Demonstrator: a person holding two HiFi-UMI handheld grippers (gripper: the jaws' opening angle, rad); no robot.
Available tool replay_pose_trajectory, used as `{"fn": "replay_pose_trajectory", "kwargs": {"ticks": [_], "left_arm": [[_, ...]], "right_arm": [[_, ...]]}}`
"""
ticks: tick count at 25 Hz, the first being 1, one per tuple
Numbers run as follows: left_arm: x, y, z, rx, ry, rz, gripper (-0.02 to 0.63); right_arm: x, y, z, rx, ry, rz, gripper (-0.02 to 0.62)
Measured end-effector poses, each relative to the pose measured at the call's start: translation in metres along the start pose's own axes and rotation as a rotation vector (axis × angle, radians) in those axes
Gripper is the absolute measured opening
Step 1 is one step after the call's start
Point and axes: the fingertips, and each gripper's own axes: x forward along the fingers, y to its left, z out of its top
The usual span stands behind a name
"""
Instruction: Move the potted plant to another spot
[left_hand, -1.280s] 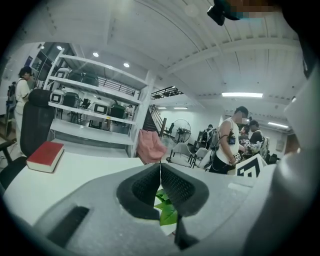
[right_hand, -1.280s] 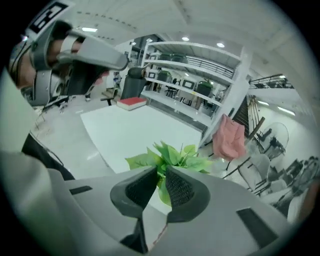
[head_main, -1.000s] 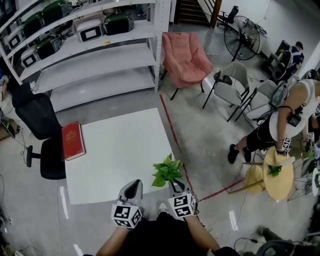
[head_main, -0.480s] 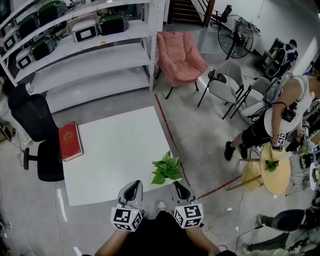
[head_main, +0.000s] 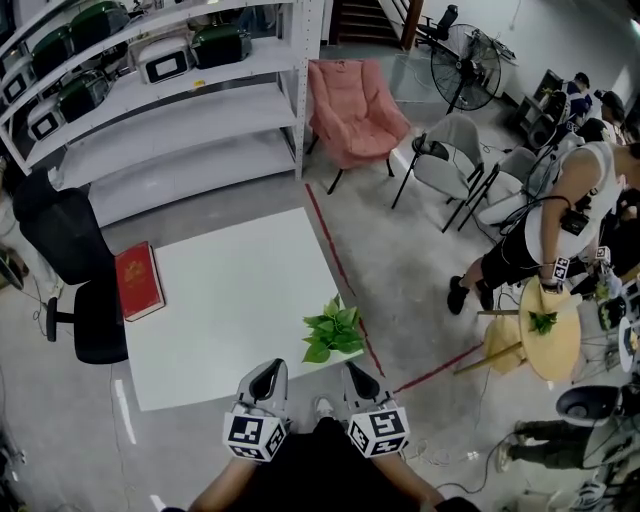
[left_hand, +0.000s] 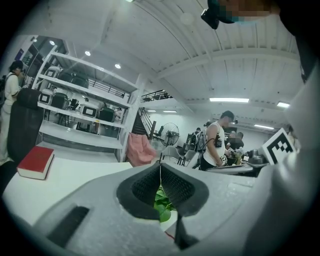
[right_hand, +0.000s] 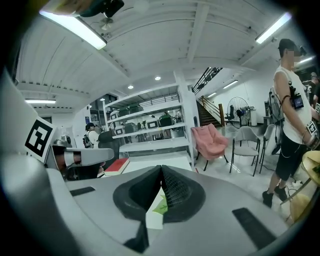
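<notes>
Left gripper (head_main: 265, 374) and right gripper (head_main: 359, 376): both sets of jaws are closed tip to tip, with nothing between them. Leaves show only through the hollow behind the tips.

Pose: both grippers are held low against the person's body at the near edge of the white table (head_main: 230, 300). They sit side by side and level, marker cubes toward the wearer and jaws pointing out across the table. The left is at the middle of that edge, the right toward the table's near right corner.

Potted plant (head_main: 334, 333): it stands upright on the table by the near right corner, close to the right edge. It is just beyond the right gripper and apart from both. The pot is hidden under the foliage in the head view.

Red book (head_main: 137, 280): it lies at the table's far left edge, well apart.

Assessment: the plant standing free with both jaws closed fits either a pot awaiting pickup or one already set down elsewhere. Either way, movement near it should stay clear of the leaves, as the pot stands close to the edge.
</notes>
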Motion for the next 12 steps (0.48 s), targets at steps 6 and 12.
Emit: {"fn": "replay_pose_trajectory", "kwargs": {"ticks": [6, 12], "left_arm": [[0.0007, -0.0039, -0.0007, 0.007, 0.001, -0.009, 0.018], [-0.0008, 0.0001, -0.0020, 0.004, 0.001, -0.004, 0.019]], "right_arm": [[-0.0020, -0.0009, 0.0002, -0.011, 0.001, 0.002, 0.012], [0.0010, 0.0040, -0.0009, -0.010, -0.001, 0.011, 0.012]]}}
